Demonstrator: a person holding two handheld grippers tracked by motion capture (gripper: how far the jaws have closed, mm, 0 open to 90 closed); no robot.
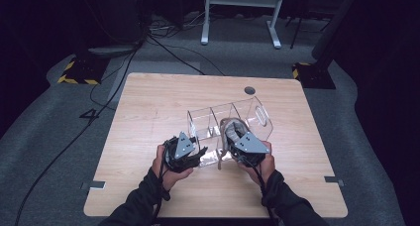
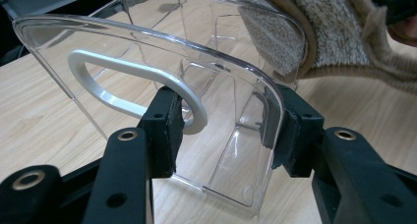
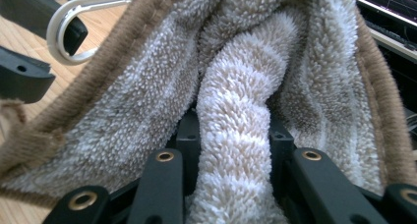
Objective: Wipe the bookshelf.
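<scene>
Left gripper (image 2: pixel 223 135) lower centre of its view, jaws clamped on end wall of clear plastic organizer (image 1: pixel 233 124), mid-table in the high view. Right gripper (image 3: pixel 233 150), low in its view, pinches a fold of beige towel (image 3: pixel 236 86) draped over organizer's near right end.

Bare wood lies open along the table's (image 1: pixel 148 94) far edge and down its left and right sides, giving a gripper room to pass there. At the middle a clear plastic organizer (image 1: pixel 233 122) with 3 compartments blocks the way, its near end wall clamped between the pads of the left gripper (image 2: pixel 226 128). A beige towel (image 3: pixel 236 135), pinched in the right gripper (image 3: pixel 235 135), hangs over the organizer's near-right compartment and covers its opening. Both hands crowd the near edge.
</scene>
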